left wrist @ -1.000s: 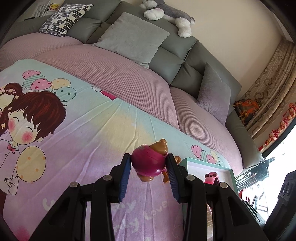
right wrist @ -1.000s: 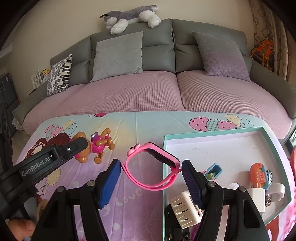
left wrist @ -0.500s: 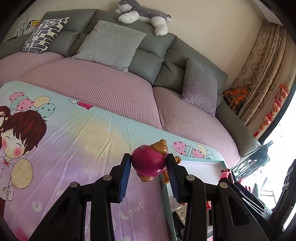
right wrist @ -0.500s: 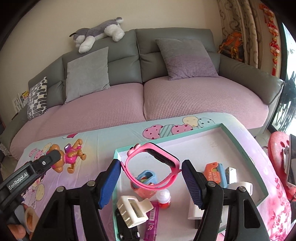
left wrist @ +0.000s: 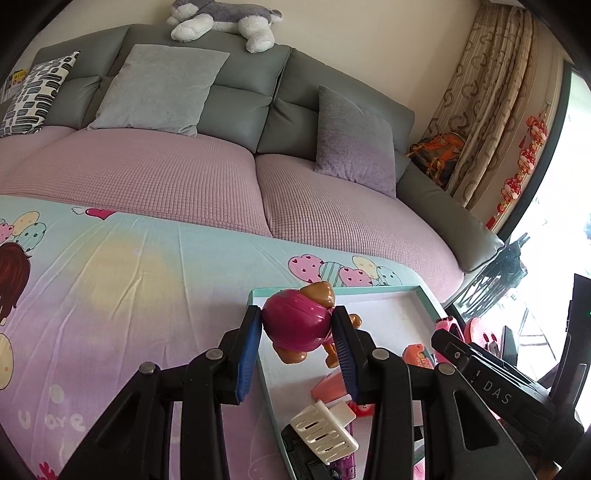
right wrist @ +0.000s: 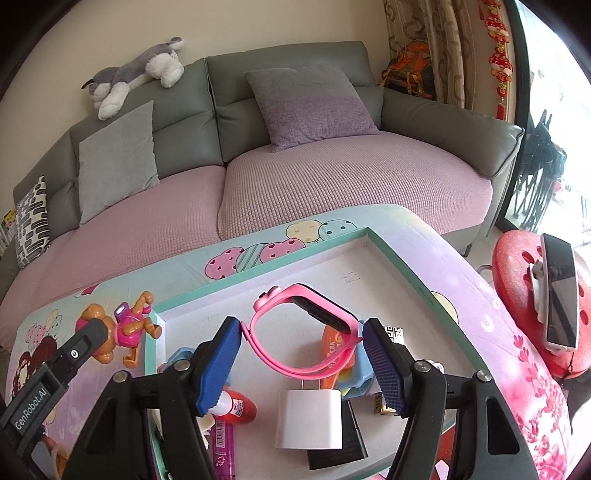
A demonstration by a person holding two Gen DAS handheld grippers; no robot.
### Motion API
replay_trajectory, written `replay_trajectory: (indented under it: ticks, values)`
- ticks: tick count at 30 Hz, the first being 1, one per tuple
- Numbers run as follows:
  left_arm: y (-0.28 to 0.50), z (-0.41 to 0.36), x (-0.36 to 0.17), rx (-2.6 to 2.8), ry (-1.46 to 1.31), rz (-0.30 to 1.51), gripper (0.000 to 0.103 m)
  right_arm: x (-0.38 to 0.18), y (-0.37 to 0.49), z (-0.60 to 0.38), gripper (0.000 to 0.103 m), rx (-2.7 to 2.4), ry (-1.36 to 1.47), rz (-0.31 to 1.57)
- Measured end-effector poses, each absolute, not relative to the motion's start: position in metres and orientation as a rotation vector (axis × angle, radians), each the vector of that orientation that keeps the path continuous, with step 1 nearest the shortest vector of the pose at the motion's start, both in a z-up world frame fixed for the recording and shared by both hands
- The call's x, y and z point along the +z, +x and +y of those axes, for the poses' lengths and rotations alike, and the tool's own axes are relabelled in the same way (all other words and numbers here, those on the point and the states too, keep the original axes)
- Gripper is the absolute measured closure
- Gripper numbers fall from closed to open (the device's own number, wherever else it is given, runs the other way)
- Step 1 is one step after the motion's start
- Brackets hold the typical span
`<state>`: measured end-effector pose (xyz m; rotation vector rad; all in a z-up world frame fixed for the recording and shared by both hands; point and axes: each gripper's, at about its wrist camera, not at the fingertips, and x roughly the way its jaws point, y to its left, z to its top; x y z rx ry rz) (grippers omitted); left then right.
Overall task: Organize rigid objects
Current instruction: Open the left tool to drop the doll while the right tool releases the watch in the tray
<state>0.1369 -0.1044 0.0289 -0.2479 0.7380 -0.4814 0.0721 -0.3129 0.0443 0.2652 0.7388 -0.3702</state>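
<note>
Cartoon-print cloth (left wrist: pixel 140 280) covers the table — a teal-rimmed tray (right wrist: pixel 384 251) lies on it.

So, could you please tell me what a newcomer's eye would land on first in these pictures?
Probably the pink watch, held up between the right gripper's blue fingers above the teal-rimmed tray of small items. Next, the magenta puppy toy clamped in the left gripper at the tray's near-left edge. Behind, a husky plush lies on top of the grey sofa's backrest.

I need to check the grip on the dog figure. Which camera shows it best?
The left wrist view: the dog figure fills the centre, clamped between the left gripper pads. The right wrist view shows it small at the left edge, partly hidden by that gripper.
</note>
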Motion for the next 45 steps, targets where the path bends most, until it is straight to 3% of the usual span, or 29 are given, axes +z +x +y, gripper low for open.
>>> replay_trajectory:
  ticks: [15, 28, 31, 38, 42, 44, 45]
  values:
    - [0.147, -0.124, -0.007, -0.478, -0.220, 0.862, 0.062, 0.021, 0.085, -0.319, 0.031, -0.382, 0.261, 0.819]
    - [0.146, -0.123, -0.003, -0.459, -0.199, 0.883, 0.061, 0.018, 0.088, -0.316, 0.027, -0.393, 0.226, 0.844]
    - [0.146, -0.120, -0.001, -0.455, -0.202, 0.875, 0.054, 0.015, 0.089, -0.317, 0.020, -0.388, 0.229, 0.854]
    - [0.147, -0.117, 0.001, -0.434, -0.197, 0.873, 0.047, 0.014, 0.090, -0.317, 0.018, -0.395, 0.226, 0.857]
    - [0.149, -0.113, -0.001, -0.404, -0.187, 0.872, 0.035, 0.011, 0.091, -0.317, 0.013, -0.395, 0.225, 0.865]
    - [0.149, -0.111, -0.001, -0.385, -0.181, 0.869, 0.032, 0.010, 0.092, -0.317, 0.009, -0.396, 0.220, 0.869]
    - [0.150, -0.110, -0.002, -0.376, -0.179, 0.868, 0.027, 0.010, 0.092, -0.317, 0.001, -0.397, 0.220, 0.868]
